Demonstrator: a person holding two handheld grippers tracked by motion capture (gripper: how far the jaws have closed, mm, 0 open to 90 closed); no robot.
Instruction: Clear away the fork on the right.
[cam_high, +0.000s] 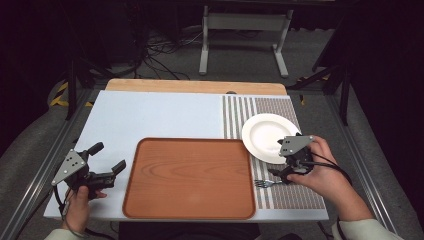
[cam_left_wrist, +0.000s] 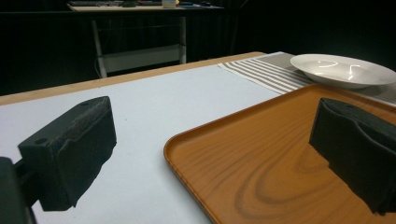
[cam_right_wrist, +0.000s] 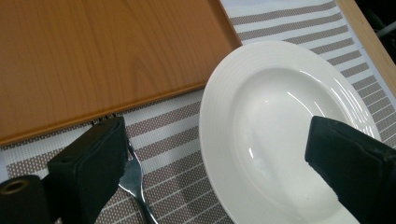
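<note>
The right gripper (cam_high: 286, 170) hovers over the fork (cam_right_wrist: 133, 179), jaws spread, one jaw touching or just over it. The fork lies on the striped mat (cam_right_wrist: 177, 154) between tray (cam_high: 190, 177) and plate (cam_right_wrist: 261, 135). To grip well, centre the handle between the jaws before closing. The left gripper (cam_high: 102, 162) waits, jaws spread.

A dim room: grey floor (cam_high: 310, 55), tangled cables (cam_high: 160, 55), a white-legged bench (cam_high: 245, 22) beyond.

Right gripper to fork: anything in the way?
Nothing visible. The right gripper is open right over the fork, one jaw already covering part of it on the striped placemat. The white plate sits beside it, under the other jaw, not between.
</note>
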